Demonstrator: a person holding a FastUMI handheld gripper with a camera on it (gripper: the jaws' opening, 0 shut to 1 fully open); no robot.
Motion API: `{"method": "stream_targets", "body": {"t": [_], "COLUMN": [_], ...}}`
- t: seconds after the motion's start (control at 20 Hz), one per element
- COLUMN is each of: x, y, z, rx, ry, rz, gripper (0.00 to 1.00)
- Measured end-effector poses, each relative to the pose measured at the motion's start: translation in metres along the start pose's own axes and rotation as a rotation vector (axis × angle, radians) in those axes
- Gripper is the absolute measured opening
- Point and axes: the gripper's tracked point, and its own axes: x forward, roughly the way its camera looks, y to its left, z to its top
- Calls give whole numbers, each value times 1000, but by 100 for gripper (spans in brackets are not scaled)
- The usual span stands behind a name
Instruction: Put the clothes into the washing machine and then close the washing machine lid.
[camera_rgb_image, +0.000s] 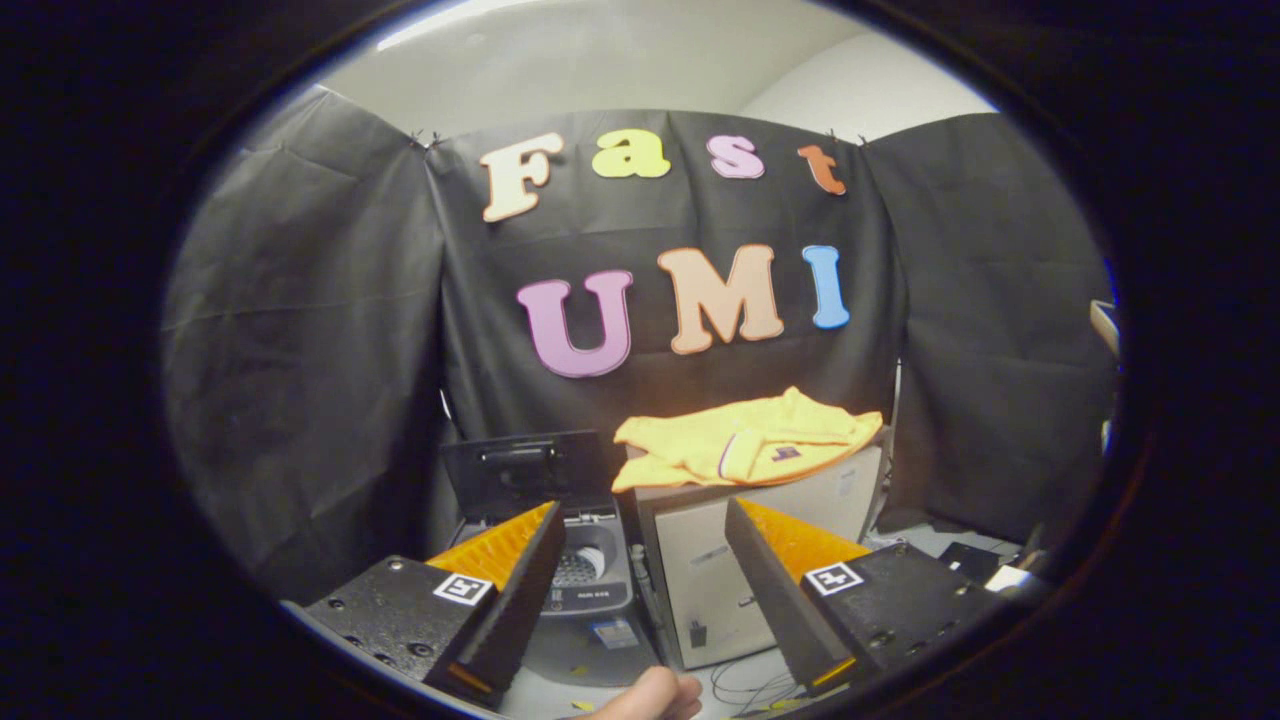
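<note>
Clothes: one yellow crumpled garment with a small dark patch, lying on top of a pale cabinet.
Washing machine: left of the cabinet, lid upright, drum partly hidden by a finger.
Gripper: fingers wide apart, holding nothing, clothes beyond them.
Hand: cut off below.

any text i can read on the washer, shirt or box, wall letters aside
Washer panel strip and sticker: too blurred to read.
Shirt patch: too small to read.
Box marks: too small to read.
Gripper, jaws open and empty: square markers, no words.
</note>
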Motion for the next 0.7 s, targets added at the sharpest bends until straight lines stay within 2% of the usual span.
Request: {"method": "stream_targets", "body": {"t": [0.3, 0.7], "x": [-13, -20], "y": [-6, -18], "z": [-22, 0], "rx": [2, 1], "ry": [26, -20], "rz": [11, 4], "gripper": [98, 98]}}
